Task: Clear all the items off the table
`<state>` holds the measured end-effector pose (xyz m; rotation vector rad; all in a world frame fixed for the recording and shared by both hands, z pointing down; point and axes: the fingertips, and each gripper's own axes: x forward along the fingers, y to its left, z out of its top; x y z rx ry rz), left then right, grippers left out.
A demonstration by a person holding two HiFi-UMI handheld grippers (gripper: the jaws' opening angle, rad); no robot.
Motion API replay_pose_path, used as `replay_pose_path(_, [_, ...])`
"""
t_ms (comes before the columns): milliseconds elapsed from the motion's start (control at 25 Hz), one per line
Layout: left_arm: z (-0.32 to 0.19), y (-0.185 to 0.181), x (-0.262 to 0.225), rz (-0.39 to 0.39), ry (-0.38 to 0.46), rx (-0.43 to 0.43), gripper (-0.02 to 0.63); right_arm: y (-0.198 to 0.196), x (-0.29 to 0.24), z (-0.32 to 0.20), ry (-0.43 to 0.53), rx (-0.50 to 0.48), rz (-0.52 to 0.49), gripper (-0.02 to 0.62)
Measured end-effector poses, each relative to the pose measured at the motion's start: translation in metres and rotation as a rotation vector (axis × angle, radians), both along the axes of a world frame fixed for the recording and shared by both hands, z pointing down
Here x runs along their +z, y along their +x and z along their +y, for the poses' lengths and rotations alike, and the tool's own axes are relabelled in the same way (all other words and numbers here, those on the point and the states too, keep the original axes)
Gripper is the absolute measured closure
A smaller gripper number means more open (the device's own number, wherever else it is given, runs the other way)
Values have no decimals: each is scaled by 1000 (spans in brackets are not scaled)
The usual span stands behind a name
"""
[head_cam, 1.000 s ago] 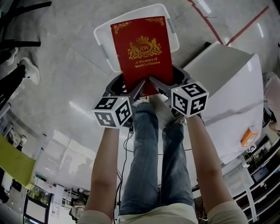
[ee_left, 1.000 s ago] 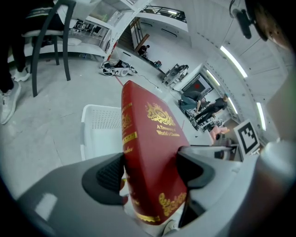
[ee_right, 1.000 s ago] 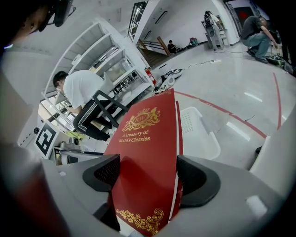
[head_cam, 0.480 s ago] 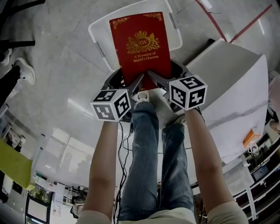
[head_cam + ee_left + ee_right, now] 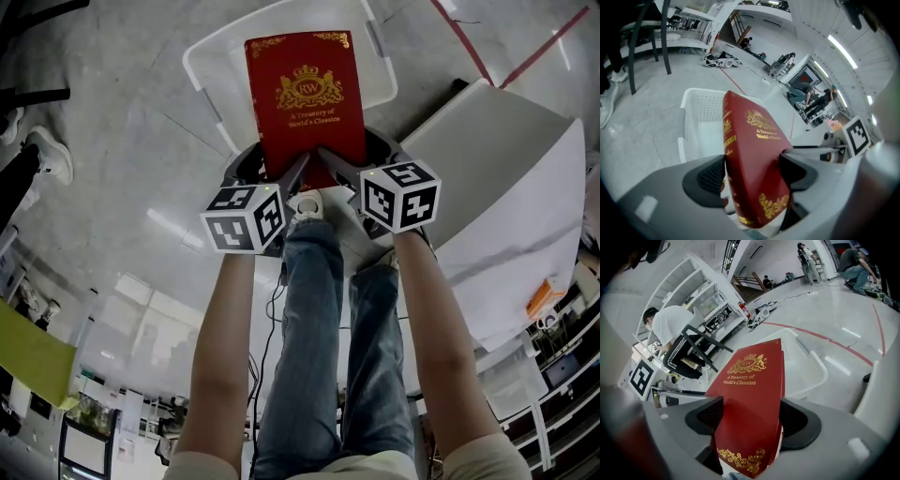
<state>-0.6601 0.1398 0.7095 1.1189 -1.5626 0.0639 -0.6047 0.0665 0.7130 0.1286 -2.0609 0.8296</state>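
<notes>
From the head view, the red book [image 5: 305,94] hangs above the white basket [image 5: 208,67] on the floor, beside the table [image 5: 506,178]. In the left gripper view, the left gripper [image 5: 752,172] clamps the book's lower end. In the right gripper view, the right gripper [image 5: 749,420] likewise pinches it, jaws wide.

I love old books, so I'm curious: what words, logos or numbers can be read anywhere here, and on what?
"A Treasury of World's Classics": front cover of the red book.
"RW": gold crest above that title.
Gold print on the book's spine: too blurred to read.
Orange packet: too small.
</notes>
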Motion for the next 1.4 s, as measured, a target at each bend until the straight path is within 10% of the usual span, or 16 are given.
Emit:
replay_pose_path(1080, [9, -21, -31, -138, -58, -39, 375, 2, -41, -5, 114, -69, 3, 324])
replay_pose_path(1400, [5, -16, -56, -187, -70, -23, 535, 5, -65, -1, 117, -77, 5, 389])
